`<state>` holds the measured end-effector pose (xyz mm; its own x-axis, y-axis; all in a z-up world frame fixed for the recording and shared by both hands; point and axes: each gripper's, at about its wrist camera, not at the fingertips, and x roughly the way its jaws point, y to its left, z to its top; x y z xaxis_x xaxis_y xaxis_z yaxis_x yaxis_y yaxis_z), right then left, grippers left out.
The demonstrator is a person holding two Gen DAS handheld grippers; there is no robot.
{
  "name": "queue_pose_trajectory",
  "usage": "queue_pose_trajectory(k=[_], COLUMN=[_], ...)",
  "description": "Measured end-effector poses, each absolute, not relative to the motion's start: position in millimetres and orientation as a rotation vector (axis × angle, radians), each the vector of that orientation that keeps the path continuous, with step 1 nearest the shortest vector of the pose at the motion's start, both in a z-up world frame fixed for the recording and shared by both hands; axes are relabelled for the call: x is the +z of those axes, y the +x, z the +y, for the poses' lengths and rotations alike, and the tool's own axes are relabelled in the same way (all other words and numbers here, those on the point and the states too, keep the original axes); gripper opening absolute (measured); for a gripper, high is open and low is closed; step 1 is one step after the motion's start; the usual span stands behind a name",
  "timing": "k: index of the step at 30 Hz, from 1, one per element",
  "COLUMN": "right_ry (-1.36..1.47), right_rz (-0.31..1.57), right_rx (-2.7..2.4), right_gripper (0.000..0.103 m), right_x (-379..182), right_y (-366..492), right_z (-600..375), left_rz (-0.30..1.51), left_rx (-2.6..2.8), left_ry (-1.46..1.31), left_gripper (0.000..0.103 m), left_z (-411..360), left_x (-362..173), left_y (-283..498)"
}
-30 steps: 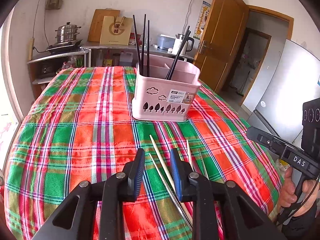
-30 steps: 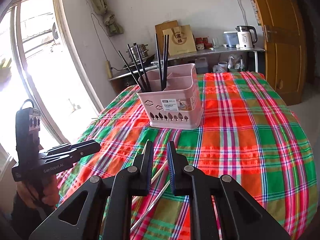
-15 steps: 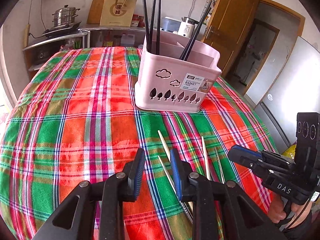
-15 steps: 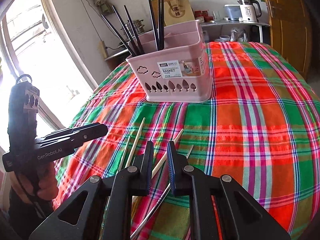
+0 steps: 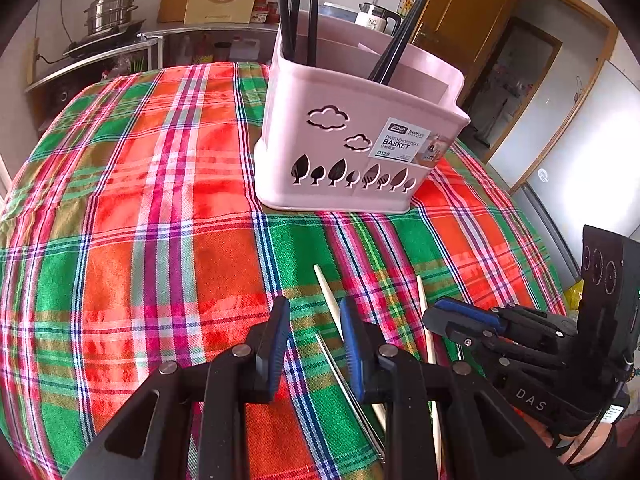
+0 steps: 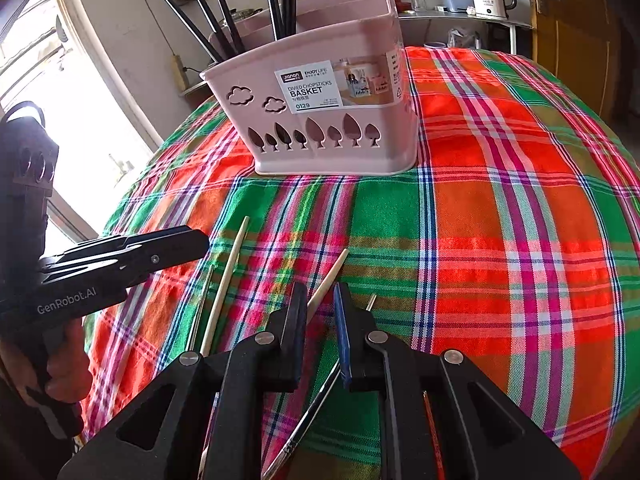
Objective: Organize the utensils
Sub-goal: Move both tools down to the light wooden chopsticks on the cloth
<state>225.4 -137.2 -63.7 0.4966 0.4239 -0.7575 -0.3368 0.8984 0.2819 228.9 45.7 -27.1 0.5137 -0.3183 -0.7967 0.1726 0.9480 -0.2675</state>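
**Both grippers low over the loose chopsticks, nothing gripped**

I have both grippers pointing down at the plaid tablecloth (image 5: pixel 152 208), in front of the pink divided chopstick basket (image 5: pixel 340 148). The basket stands upright on the cloth with black chopsticks (image 5: pixel 298 4) in its compartments, some upright at one end, others leaning at the other.

My left gripper (image 5: pixel 314 344) has its jaws a narrow gap apart and holds nothing. Through the gap I see only cloth and the tip of a metal chopstick (image 5: pixel 340 376) lying flat; a pale wooden chopstick (image 5: pixel 326 292) runs away from the blue-padded finger toward the basket, partly hidden behind that finger. A second wooden chopstick (image 5: pixel 424 316) lies just to the right of it, roughly parallel, passing under my right gripper (image 5: pixel 434 316) as seen from this side.

From the right wrist view, my right gripper (image 6: pixel 320 320) is likewise slightly parted and empty. A wooden chopstick (image 6: pixel 330 280) sits on the cloth in line with the gap, its far end pointing toward the basket, and a metal chopstick (image 6: pixel 308 412) lies below the jaws. I cannot tell whether the pads touch either one. Another wooden chopstick (image 6: pixel 230 272) lies further left, beside a thin metal one (image 6: pixel 202 300), near the fingers of my left gripper (image 6: pixel 196 242), held by a hand (image 6: pixel 66 372) at the frame's edge.
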Motion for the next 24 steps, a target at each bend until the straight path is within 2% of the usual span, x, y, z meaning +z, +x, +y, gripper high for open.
queue_pose_trajectory(k=[9, 14, 16, 19, 23, 24], right_ry=[0.099, 0.092, 0.092, 0.089, 0.105, 0.109], right_rz=[0.944, 0.945, 0.946, 0.945, 0.944, 0.94], right_rx=[0.462, 0.454, 0.454, 0.452, 0.459, 0.458], right_gripper=[0.014, 0.01, 0.01, 0.009, 0.006, 0.002], right_x=[-63.5, -63.8, -63.7, -63.5, -62.3, -60.8], right_y=[225.5, 225.9, 226.0, 227.1, 229.8, 230.8], right_z=[-136.7, -136.0, -136.2, -136.2, -137.6, -138.3], left_rz=[1.046, 1.05, 1.048, 1.051, 1.051, 1.051], left_rx=[-0.313, -0.307, -0.292, -0.272, -0.274, -0.276], left_ry=[-0.137, -0.094, -0.068, -0.045, -0.086, -0.104], left_gripper=[0.026, 0.026, 0.022, 0.011, 0.009, 0.008], left_z=[31.8, 23.4, 19.2, 17.4, 21.9, 23.1], left_x=[-39.7, -38.8, -39.0, -38.3, -38.4, -37.8], left_y=[242.0, 246.0, 246.6, 248.7, 251.5, 252.4])
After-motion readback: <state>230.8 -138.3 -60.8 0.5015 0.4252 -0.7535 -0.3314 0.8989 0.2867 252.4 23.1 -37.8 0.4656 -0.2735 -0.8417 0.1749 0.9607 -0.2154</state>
